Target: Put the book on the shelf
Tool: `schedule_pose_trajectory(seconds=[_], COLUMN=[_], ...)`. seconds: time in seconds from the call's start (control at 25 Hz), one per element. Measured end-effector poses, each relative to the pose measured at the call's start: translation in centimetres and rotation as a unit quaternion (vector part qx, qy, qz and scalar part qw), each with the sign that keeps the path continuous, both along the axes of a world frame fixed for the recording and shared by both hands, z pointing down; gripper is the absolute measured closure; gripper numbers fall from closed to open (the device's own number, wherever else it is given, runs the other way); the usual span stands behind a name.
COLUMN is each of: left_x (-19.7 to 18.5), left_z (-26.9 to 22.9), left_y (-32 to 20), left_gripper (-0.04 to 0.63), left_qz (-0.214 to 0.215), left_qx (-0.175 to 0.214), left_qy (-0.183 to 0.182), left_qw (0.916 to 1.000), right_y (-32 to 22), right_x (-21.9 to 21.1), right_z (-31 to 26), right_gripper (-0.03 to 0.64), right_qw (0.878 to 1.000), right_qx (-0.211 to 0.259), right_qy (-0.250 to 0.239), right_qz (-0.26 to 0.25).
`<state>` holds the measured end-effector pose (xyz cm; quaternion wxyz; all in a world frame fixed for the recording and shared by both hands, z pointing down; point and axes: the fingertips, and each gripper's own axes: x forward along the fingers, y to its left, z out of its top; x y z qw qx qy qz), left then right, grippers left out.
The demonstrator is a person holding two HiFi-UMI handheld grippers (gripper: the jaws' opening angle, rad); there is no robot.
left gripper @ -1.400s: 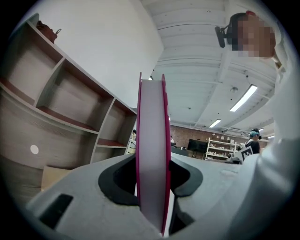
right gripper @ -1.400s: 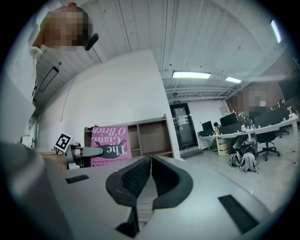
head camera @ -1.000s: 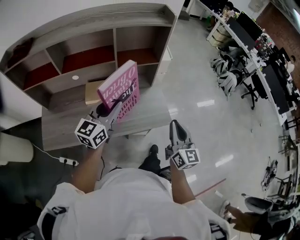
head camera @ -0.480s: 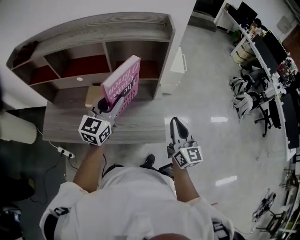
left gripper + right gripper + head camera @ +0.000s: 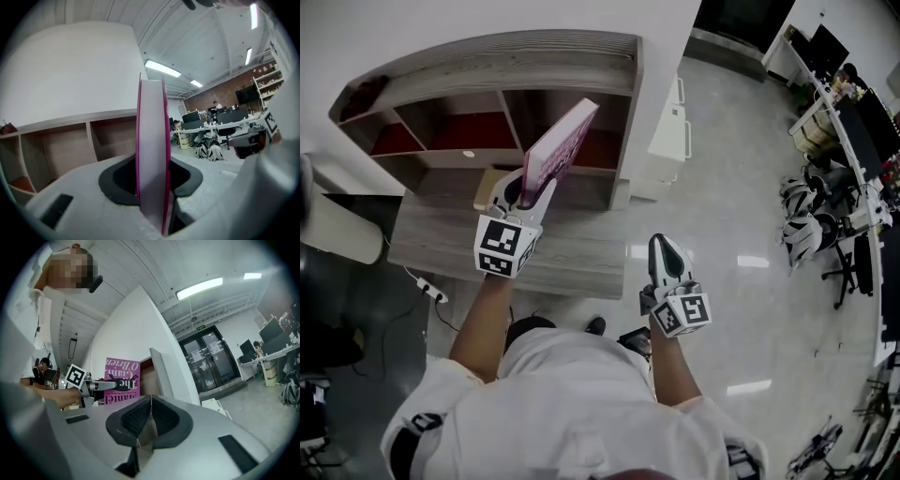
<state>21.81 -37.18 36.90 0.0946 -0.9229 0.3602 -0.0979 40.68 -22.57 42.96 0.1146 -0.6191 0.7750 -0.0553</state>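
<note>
A pink book (image 5: 562, 150) with dark lettering stands on edge in my left gripper (image 5: 525, 190), which is shut on its lower end. In the left gripper view the book (image 5: 152, 154) shows edge-on between the two dark pads. It is held up in front of the grey wooden shelf unit (image 5: 487, 66), near its right-hand compartments. In the right gripper view the book's cover (image 5: 122, 380) appears upside down beside the shelf's end panel. My right gripper (image 5: 667, 267) hangs lower right over the floor, shut and holding nothing.
A low grey table (image 5: 572, 267) stands in front of the shelf, with a tan box (image 5: 486, 187) on it. A power strip and cable (image 5: 429, 292) lie on the floor at left. A white cabinet (image 5: 670, 141) stands right of the shelf. Desks and chairs (image 5: 825, 187) fill the far right.
The left gripper has carried the book up and towards the shelf and turned it more edge-on. The view has swung left. The right gripper has kept its place.
</note>
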Motion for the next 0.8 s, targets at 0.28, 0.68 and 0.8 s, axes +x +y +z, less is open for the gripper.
schedule_pose_trajectory(seconds=[0.28, 0.68, 0.8], left_x=[2.2, 6.6, 7.7], left_z=[1.3, 2.0, 2.2], left_y=[-2.4, -6.3, -7.4], left_gripper=[0.449, 0.448, 0.449], left_qz=[-0.023, -0.031, -0.033], left_qx=[0.010, 0.011, 0.007], left_qy=[-0.027, -0.029, -0.025], left_qw=[0.9993, 0.9990, 0.9991], right_y=[-0.8, -2.4, -3.1], right_x=[2.1, 4.2, 5.2], right_z=[0.8, 2.2, 2.0], right_gripper=[0.598, 0.598, 0.598], right_qw=[1.000, 1.000, 1.000], right_qx=[-0.002, -0.027, -0.029], right_qy=[-0.001, 0.003, 0.008], right_qz=[-0.011, -0.008, 0.002])
